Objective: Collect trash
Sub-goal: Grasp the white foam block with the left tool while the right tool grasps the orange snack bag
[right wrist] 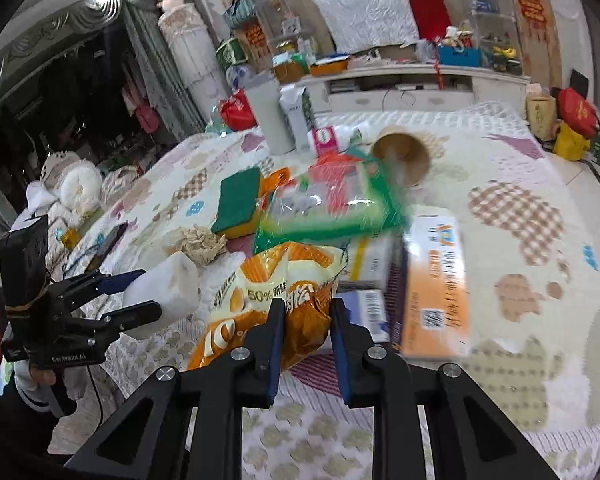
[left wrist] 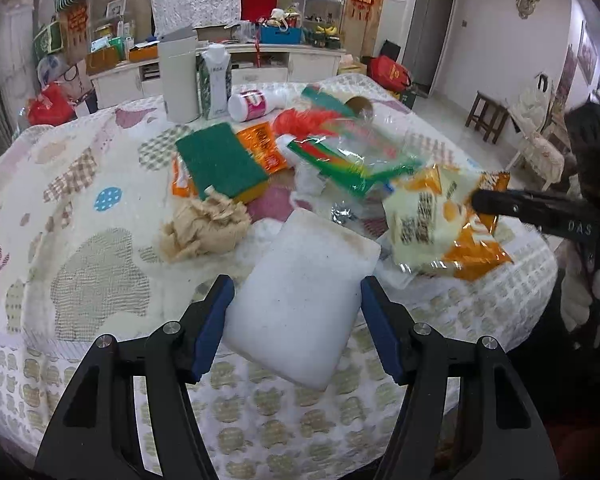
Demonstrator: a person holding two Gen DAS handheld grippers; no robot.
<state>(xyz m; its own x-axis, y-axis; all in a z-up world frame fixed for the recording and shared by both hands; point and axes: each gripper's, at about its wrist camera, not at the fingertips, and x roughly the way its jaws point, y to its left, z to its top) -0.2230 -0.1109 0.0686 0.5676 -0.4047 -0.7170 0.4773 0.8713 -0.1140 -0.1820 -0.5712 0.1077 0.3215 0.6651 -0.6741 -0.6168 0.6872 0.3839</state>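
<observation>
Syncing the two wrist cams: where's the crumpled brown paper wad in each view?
Left wrist: crumpled brown paper wad left of centre, just below the green scouring pad.
Right wrist: wad left of centre, again just below the green pad, above the white foam block.
Shared landmark: the tipped paper cup behind the pile.

White foam block (left wrist: 300, 300): matt, finely grainy, between the left hand-held gripper (left wrist: 296, 320) blue pads.
Snack bag (right wrist: 268, 300): glossy crinkled plastic film, pinched in the right hand-held gripper (right wrist: 304, 336).
Green scouring pad (left wrist: 220, 160), ahead: coarse, fibrous.
Crumpled beige paper (left wrist: 204, 228): matt.
Bed cover (left wrist: 80, 240): quilted cloth, stitched texture.
Orange box (right wrist: 432, 280): smooth printed card.
</observation>
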